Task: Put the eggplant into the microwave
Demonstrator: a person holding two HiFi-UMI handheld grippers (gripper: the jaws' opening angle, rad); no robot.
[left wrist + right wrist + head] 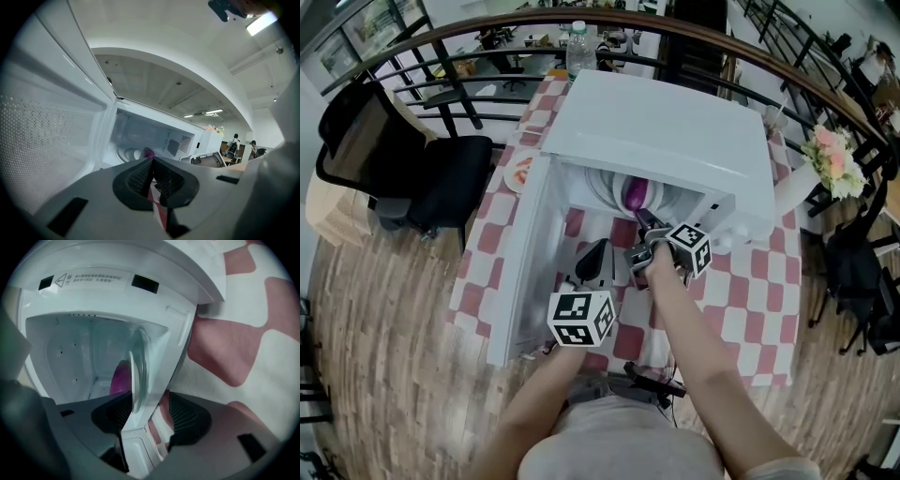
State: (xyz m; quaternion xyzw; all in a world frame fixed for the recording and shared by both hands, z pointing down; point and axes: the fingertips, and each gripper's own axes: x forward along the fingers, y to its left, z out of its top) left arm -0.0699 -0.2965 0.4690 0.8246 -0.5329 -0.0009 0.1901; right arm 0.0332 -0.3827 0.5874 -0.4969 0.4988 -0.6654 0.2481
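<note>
The purple eggplant (635, 194) lies on the glass plate (602, 190) inside the white microwave (666, 131), whose door (523, 262) stands swung open to the left. My right gripper (645, 236) hovers just outside the oven's mouth, open, holding nothing. In the right gripper view the eggplant (119, 379) lies beyond the plate's rim (139, 366), and the right gripper (150, 418) frames the oven's front edge. My left gripper (592, 259) is lower, beside the door, shut and empty. The left gripper (153, 174) faces the cavity, where the eggplant (149, 152) shows.
The microwave sits on a red-and-white checked tablecloth (750, 281). A water bottle (578, 47) stands behind it, a plate of food (518, 173) at its left, flowers (832, 159) at the far right. A black chair (422, 178) stands left of the table, with a railing (412, 56) behind.
</note>
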